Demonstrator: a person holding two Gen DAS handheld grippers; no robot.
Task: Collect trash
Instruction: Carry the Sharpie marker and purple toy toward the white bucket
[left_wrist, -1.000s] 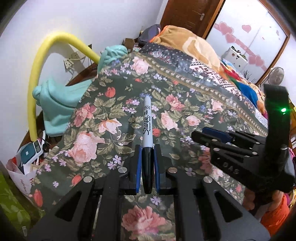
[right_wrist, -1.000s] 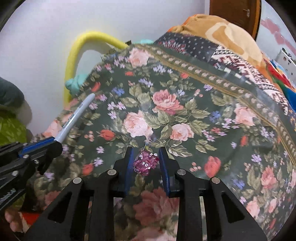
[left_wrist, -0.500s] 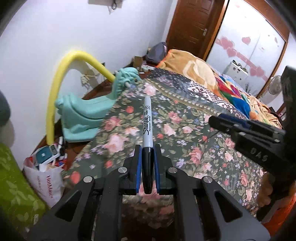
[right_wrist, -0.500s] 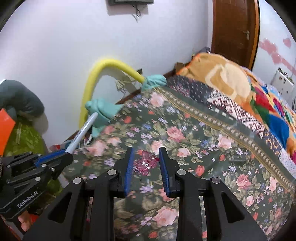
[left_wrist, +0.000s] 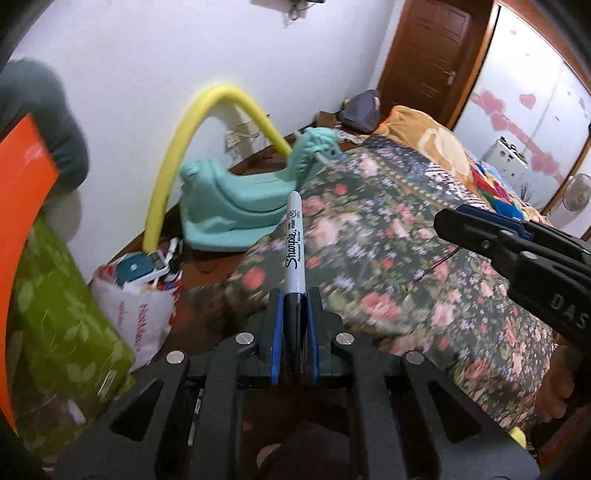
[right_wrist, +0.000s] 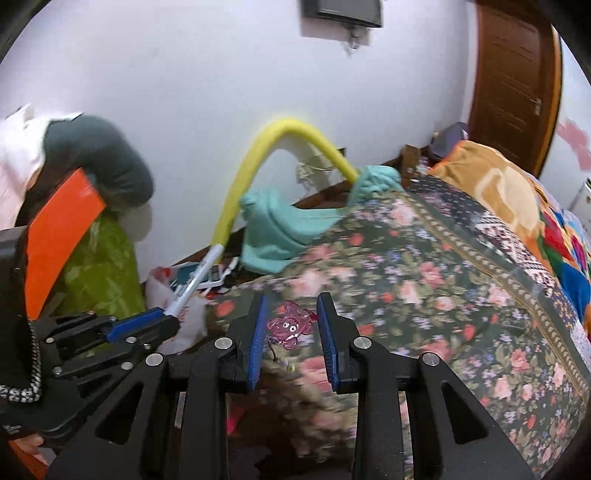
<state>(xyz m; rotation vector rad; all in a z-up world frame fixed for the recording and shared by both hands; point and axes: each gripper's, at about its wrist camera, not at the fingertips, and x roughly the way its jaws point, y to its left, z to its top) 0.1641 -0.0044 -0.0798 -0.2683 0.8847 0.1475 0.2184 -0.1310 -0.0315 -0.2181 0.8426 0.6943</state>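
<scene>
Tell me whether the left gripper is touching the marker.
Touching. The left wrist view shows the left gripper with its blue pads clamped on both sides of the marker, no gap visible.

Your wrist cameras both look down along their fingers across the bed (left_wrist: 388, 258) (right_wrist: 424, 277) toward the wall (left_wrist: 147, 74); both share the yellow tube (left_wrist: 207, 110) (right_wrist: 266, 147).

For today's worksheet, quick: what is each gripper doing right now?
Left gripper: closed on the marker.
Right gripper: holding the small purple toy.
</scene>
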